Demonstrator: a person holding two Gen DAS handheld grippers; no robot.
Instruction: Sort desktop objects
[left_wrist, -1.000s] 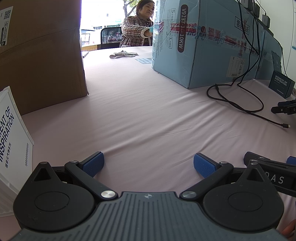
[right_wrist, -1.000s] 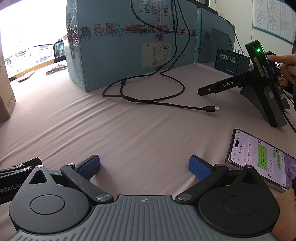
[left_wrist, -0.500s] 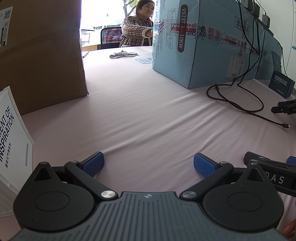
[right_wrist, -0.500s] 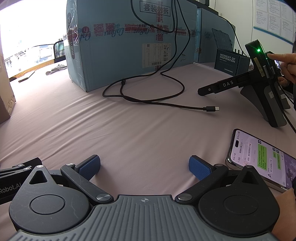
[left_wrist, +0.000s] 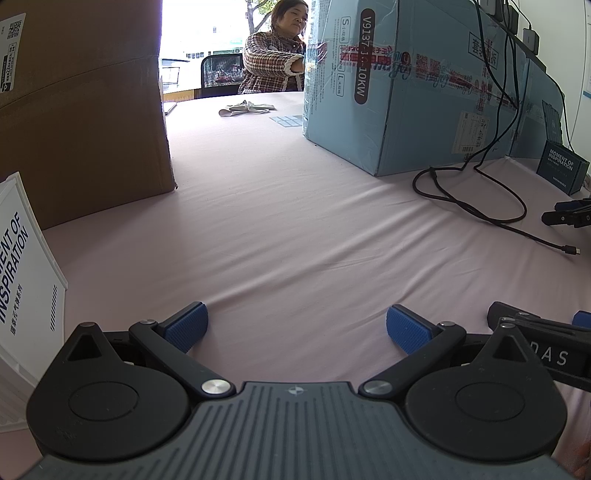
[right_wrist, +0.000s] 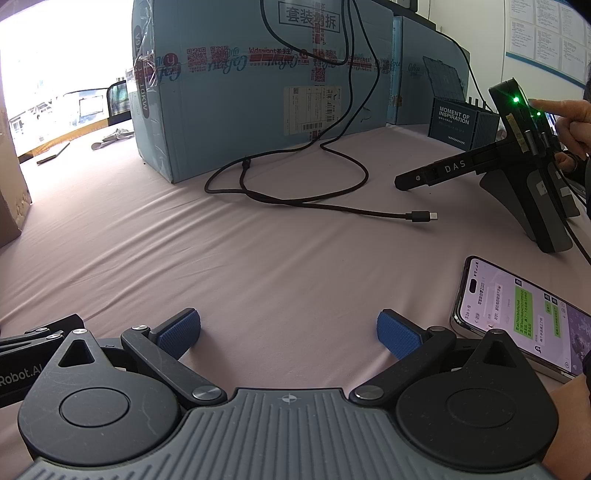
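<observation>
Low over the pink tablecloth (left_wrist: 295, 229), left gripper (left_wrist: 297, 326) sits with jaws spread wide, nothing between its blue pads (left_wrist: 186, 325); right gripper (right_wrist: 289, 328) likewise spread and empty, just beside it. Left view only: white "MOMENT OF INSPIRATION" box (left_wrist: 26, 295) at the near left edge, brown cardboard carton (left_wrist: 81, 103) behind it, seated person (left_wrist: 275, 62) at the far end, grey cloth (left_wrist: 245, 108) on the table. Right view only: lit smartphone (right_wrist: 524, 317) just right of the pads; a third gripper marked DAS (right_wrist: 524, 162) resting on the table, green LEDs on, a finger (right_wrist: 561, 110) touching it. Both views: large blue carton (right_wrist: 258, 85), dark "MOMENT OF INSPIRATION" box (right_wrist: 456, 123), loose black USB-C cable (right_wrist: 332, 199).
</observation>
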